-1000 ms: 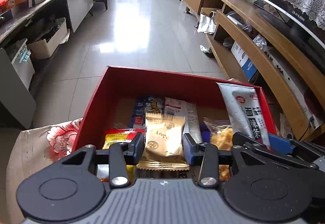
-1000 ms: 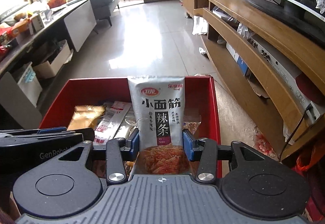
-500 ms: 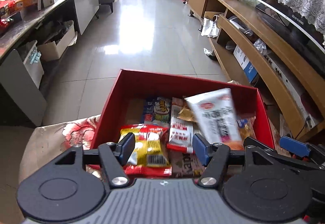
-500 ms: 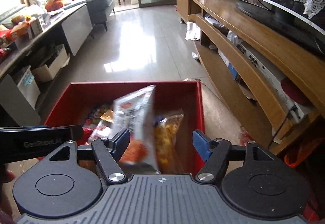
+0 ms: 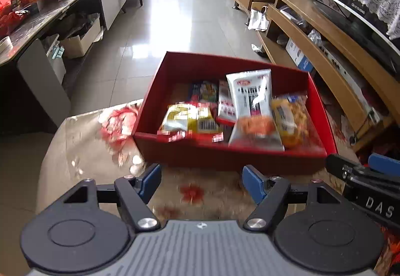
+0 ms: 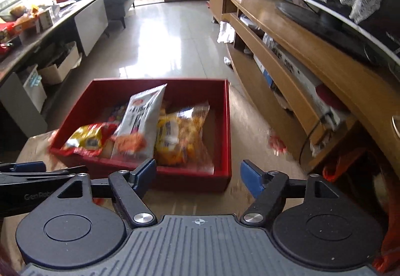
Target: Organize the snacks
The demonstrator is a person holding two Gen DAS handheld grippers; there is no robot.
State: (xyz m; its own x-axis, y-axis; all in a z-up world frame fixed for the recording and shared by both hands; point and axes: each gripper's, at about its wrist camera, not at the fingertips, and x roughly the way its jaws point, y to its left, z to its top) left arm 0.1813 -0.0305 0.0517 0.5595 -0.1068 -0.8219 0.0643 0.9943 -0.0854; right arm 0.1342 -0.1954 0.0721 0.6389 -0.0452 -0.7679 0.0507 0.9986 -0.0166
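Left gripper (image 5: 201, 179): blue-padded jaws stand apart with nothing between them, having just been opening; it hangs over the table short of the box's near wall.
Right gripper (image 6: 198, 177): blue-padded jaws likewise spread and empty, also just been opening; its left pad shows in front of the box's near wall (its black body also enters the left wrist view at the right edge).
Box: an open red cardboard box (image 5: 225, 154) sits on the table, near its far edge.
Table: covered by a glossy beige cloth with red flowers (image 5: 82, 151).
White packet: a tall white snack packet with black lettering and an orange-red picture at its bottom (image 5: 252, 106) lies inside the box, near the middle, tilted, resting on other packets.
Yellow packet: a yellow-and-red crinkly snack packet (image 5: 190, 121) lies in the box's near left part, its edge over the near wall.
Clear bag: a clear bag of orange-yellow snacks (image 6: 181, 136) lies just right of the white packet, touching it.
Other packets: further small packets lie beneath and behind (blurred, not readable).
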